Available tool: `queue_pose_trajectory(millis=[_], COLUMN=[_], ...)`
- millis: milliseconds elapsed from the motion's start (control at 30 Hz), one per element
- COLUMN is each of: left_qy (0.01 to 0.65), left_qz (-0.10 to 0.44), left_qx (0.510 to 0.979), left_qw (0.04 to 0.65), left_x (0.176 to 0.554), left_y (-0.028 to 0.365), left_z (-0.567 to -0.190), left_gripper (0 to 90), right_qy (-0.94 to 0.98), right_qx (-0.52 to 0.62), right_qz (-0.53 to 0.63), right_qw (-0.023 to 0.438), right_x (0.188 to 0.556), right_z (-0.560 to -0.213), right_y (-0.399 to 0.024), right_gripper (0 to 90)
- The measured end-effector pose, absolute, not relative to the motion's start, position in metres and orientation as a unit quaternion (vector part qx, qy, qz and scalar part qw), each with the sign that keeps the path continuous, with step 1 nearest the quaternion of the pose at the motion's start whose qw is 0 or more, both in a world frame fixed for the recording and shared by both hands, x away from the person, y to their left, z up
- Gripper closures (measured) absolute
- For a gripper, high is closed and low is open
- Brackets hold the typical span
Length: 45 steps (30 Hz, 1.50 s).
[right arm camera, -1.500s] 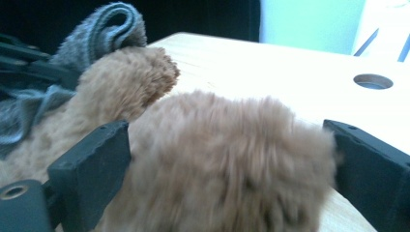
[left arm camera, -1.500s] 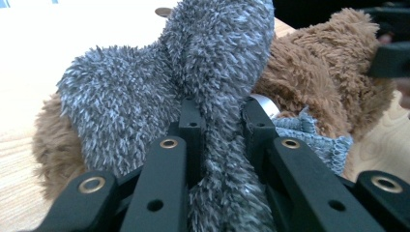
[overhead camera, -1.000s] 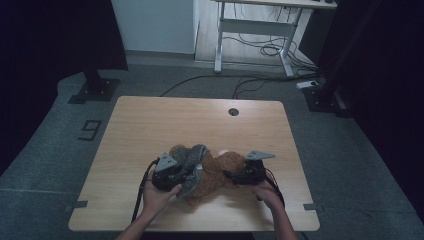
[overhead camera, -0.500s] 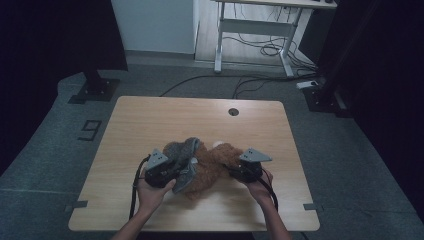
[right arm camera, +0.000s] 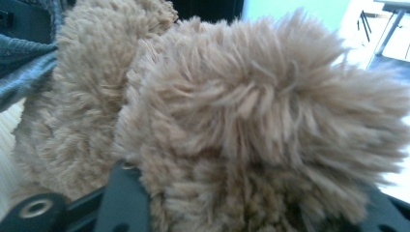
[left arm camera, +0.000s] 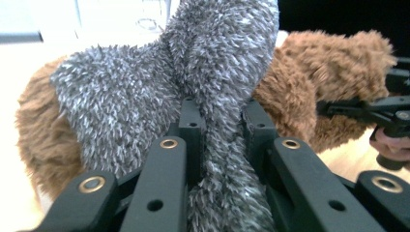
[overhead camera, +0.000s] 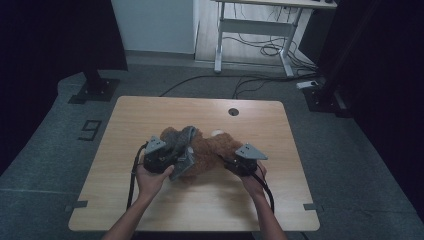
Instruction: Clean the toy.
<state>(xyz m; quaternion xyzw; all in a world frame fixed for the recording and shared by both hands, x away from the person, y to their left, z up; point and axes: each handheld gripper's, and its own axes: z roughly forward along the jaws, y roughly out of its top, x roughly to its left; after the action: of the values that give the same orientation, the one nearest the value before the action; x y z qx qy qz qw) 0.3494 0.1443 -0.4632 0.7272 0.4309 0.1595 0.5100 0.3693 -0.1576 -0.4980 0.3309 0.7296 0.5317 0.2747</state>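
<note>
A brown plush toy [overhead camera: 212, 150] lies on the wooden table [overhead camera: 150, 112], with a grey fuzzy cloth [overhead camera: 184, 142] draped over its left part. My left gripper [overhead camera: 179, 159] is shut on the grey cloth [left arm camera: 212, 72], a fold of it squeezed between the jaws [left arm camera: 220, 116]. In the left gripper view the brown fur [left arm camera: 309, 82] shows behind the cloth. My right gripper [overhead camera: 226, 162] is at the toy's right side with brown fur [right arm camera: 241, 121] bulging between its jaws [right arm camera: 251, 203], which have just been opening slightly. The pads are buried in fur.
A round cable hole [overhead camera: 233, 111] sits near the table's far edge. Bare wood lies beyond and to both sides of the toy. A desk frame [overhead camera: 250, 30] and floor cables [overhead camera: 260, 50] stand beyond the table.
Both hands have moved a little away from the person, taking the toy and cloth with them. The grey cloth is bunched higher over the toy.
</note>
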Motion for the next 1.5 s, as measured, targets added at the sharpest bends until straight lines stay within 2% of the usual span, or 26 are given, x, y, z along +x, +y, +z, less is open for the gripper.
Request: queue_pose_trajectory(millis=[167,333,567,800,1033,1167,1333,1500], left_qy=[0.419,0.414,0.386,0.354,0.338,0.334,0.337,0.355], left_qz=[0.148,0.15,0.161,0.154,0.127,0.141,0.144,0.155], left_qx=[0.735,0.74,0.727,0.738,0.784,0.817,0.819,0.812], left_qw=[0.512,0.508,0.544,0.554,0.504,0.449,0.442,0.436], left_x=[0.344,0.343,0.337,0.342,0.352,0.358,0.36,0.362], left_y=[0.134,0.129,0.121,0.087,0.029,0.002,0.0,0.024], left_z=[-0.467,-0.459,-0.418,-0.39,-0.418,-0.446,-0.457,-0.457], left_gripper=[74.3,74.2,74.0,73.9,73.2,72.9,73.0,73.9], right_qy=[0.741,0.742,0.734,0.735,0.737,0.739,0.743,0.745], right_qx=[0.333,0.34,0.348,0.35,0.35,0.348,0.356,0.352], right_qz=[0.525,0.525,0.534,0.533,0.532,0.531,0.525,0.525], right_qw=[0.252,0.242,0.233,0.228,0.225,0.226,0.214,0.213], right_x=[0.362,0.358,0.358,0.359,0.36,0.358,0.361,0.36], right_z=[-0.516,-0.523,-0.526,-0.526,-0.528,-0.528,-0.538,-0.537], right_y=[-0.175,-0.182,-0.182,-0.183,-0.183,-0.182,-0.187,-0.187], right_gripper=[41.5,41.3,41.3,41.0,40.7,40.7,40.6,40.7])
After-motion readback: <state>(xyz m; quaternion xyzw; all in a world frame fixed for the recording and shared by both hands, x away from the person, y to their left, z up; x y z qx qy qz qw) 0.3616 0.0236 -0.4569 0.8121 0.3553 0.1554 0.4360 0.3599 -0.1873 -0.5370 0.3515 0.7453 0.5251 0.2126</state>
